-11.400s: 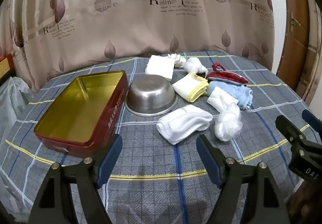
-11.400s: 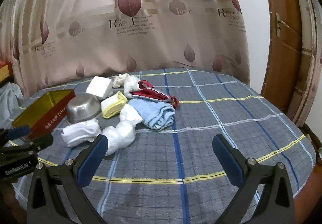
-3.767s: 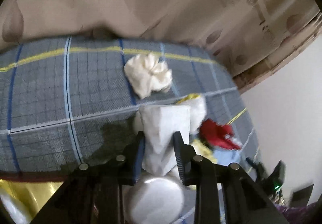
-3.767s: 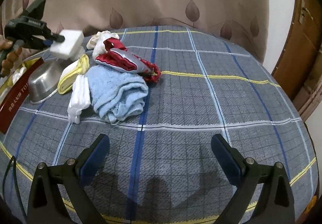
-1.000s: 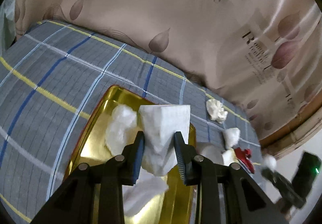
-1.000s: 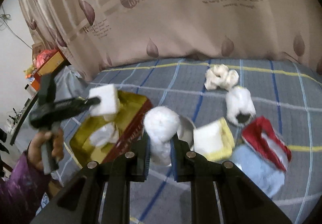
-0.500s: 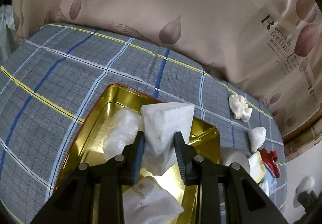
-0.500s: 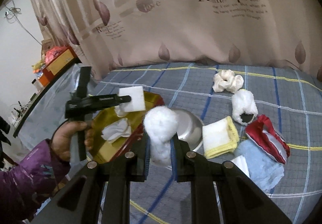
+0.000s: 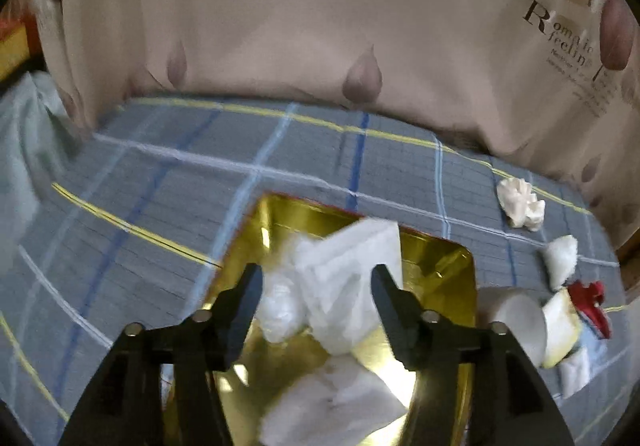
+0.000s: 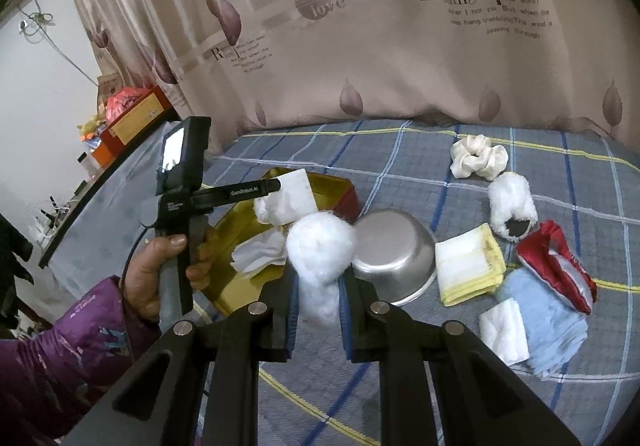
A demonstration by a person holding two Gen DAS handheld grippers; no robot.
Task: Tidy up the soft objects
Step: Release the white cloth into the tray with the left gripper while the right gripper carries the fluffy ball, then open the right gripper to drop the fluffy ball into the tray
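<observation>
Your left gripper (image 9: 316, 282) has just been opening; jaws stand clear of the tissue pack (image 9: 348, 282), which sits over the tin (image 9: 440, 266). Your right gripper (image 10: 318, 306) pinches the cotton ball (image 10: 320, 246); the tin lies just left and ahead of it, nearer than the bowl (image 10: 394, 250).

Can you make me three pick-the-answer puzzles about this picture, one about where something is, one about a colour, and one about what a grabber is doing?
1. Where is the folded white cloth?
A. over the gold tin
B. in the metal bowl
C. on the floor

2. What colour is the big towel?
A. green
B. light blue
C. black

3. What is the right gripper doing?
A. standing open and empty
B. squeezing a white fluffy ball
C. holding the bowl

Answers:
1 A: the cloth sits between the left gripper's spread fingers, above the gold tin.
2 B: it lies light blue beside the red pouch.
3 B: its fingers pinch the white fluffy ball near the metal bowl.
</observation>
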